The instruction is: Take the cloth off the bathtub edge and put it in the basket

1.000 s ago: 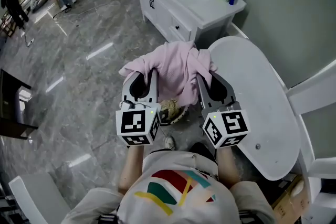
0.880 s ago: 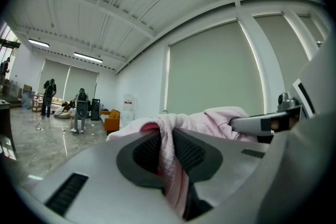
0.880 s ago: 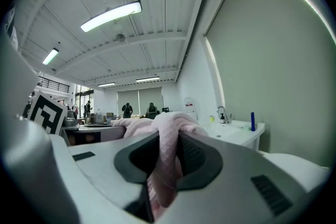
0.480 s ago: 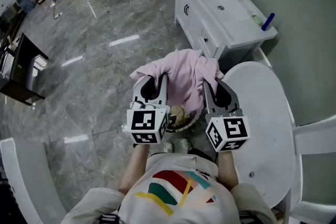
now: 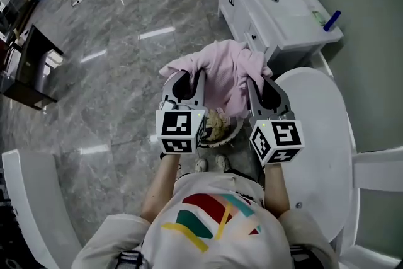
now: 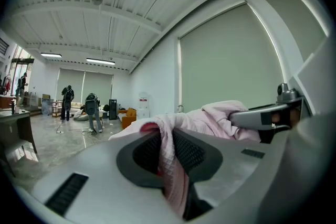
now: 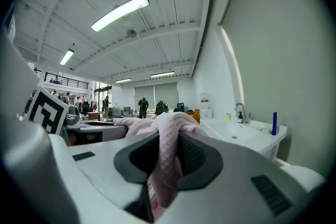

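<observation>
The left hand-held gripper (image 6: 167, 136) and right hand-held gripper (image 7: 167, 149) each pinch a fold of pink cloth (image 5: 227, 69) in their own views; only the head view shows the basket (image 5: 220, 129) beneath it, beside the bathtub (image 5: 321, 135).

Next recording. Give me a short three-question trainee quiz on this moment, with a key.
1. True or false: the pink waffle-weave cloth already lies inside the round basket on the floor.
2. Which holds the cloth? A) left gripper only; B) right gripper only; C) both.
3. What large white oval fixture stands beside the right gripper?
Key: 1 false; 2 C; 3 the bathtub.
</observation>
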The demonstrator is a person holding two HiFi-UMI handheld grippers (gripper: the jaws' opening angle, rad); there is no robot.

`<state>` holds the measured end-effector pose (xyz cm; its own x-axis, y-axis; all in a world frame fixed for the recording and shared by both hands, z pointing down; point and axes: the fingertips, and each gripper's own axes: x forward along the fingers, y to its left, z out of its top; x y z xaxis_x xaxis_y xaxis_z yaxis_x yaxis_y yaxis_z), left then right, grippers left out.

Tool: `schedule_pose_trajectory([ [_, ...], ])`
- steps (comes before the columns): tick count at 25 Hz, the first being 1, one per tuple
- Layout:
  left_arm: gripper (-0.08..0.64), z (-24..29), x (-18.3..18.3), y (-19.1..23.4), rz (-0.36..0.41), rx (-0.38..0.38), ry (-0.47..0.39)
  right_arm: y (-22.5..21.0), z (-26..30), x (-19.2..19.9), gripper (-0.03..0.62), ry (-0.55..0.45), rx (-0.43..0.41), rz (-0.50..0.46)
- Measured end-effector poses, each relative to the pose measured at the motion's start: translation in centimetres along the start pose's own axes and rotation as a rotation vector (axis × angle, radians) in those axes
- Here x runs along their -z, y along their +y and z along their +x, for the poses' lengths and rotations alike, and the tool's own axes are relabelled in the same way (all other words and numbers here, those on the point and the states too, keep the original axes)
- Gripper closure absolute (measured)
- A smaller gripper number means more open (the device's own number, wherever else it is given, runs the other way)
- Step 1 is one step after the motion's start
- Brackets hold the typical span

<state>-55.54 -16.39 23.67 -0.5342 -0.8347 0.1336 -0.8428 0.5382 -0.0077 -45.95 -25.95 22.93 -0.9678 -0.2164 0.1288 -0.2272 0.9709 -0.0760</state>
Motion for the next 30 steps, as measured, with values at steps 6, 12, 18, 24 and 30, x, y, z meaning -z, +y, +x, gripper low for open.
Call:
schedule_pose_trajectory([
  [6,0.489,0.9,0.3,0.1,0.014,-0.005,0.011,-0.6,0.6,0.2,0.505,0.010,-0.007,-0.015],
  [12,0.489,2.2,2.5,-0.1,0.003,-0.013,0.073,-1.4,1.7,2.2,0.505,0.065,-0.017,-0.028],
  [18,0.489,2.6,6.6,0.3,-0.020,-0.027,0.166,-1.2,2.6,6.2,0.503,0.156,-0.030,-0.080],
  [24,0.489,2.9,9.7,0.6,-0.038,-0.035,0.238,-1.4,3.4,8.9,0.503,0.209,-0.034,-0.113],
  [30,0.489,3.0,12.2,1.0,-0.051,-0.035,0.292,-1.3,4.0,11.0,0.503,0.267,-0.018,-0.209],
])
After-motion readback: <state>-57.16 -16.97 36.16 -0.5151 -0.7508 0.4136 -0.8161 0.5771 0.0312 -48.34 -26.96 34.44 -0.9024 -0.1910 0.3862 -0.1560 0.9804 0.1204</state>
